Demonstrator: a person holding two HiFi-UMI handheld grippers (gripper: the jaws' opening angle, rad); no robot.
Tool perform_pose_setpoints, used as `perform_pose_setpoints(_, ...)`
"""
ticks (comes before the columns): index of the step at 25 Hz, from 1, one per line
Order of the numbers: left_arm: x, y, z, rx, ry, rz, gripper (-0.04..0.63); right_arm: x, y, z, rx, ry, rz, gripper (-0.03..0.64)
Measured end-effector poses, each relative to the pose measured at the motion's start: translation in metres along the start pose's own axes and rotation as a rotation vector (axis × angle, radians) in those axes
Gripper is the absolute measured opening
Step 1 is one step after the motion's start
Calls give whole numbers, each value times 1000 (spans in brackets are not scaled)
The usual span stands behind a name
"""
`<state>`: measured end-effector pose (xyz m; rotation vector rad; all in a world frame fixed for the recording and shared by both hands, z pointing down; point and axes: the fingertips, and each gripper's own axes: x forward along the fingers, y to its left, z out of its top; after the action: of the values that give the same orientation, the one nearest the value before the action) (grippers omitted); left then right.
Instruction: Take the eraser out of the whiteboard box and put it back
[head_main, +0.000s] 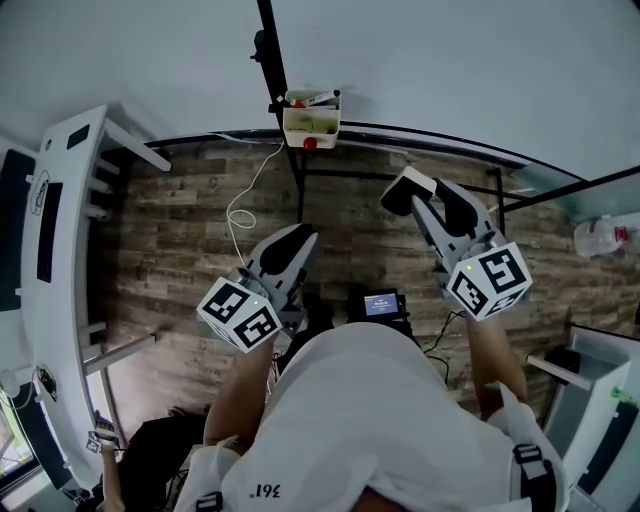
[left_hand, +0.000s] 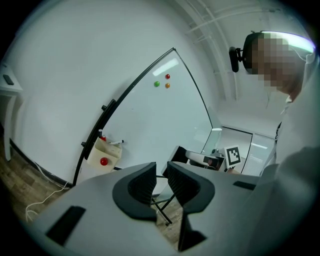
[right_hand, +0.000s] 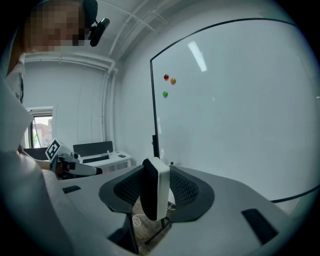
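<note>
the head view is showing the whiteboard box (head_main: 311, 120) hanging on the board's frame, well apart from both tools; only the right gripper view is showing the eraser's (right_hand: 161, 190) full shape. it is a white slab with a dark felt face, standing upright, out of the box. the right gripper (right_hand: 156, 186) is clamping it between wide-set jaws. the left gripper (left_hand: 161, 181) is holding nothing, its jaws slightly parted.

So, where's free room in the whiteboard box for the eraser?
The whiteboard box looks bare in its middle, between the markers at the board-side edge and its front wall. Crowded only by those markers. Nothing stands between it and the eraser in the right tongs.
</note>
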<state>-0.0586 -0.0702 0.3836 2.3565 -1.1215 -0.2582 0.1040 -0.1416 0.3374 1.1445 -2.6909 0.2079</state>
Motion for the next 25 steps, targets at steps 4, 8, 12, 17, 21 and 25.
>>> perform_pose_setpoints(4,15,0,7,22,-3,-19,61,11,0,9,-28,-8,13,175)
perform_pose_setpoints(8,25,3,10,36,-2,-43,61,23,-1,21,-63,-15,28,175)
perform_pose_setpoints(12,32,8,15,47,-9,-36,61,35,0,34,-109,-24,42,175)
perform_pose_setpoints(17,39,21,20,56,-14,-15,61,54,3,47,-163,-26,63,175)
perform_pose_setpoints(21,45,32,23,54,-13,-6,61,77,7,56,-205,-25,87,175)
perform_pose_setpoints(25,50,45,23,51,-12,12,61,101,7,57,-236,-16,101,175)
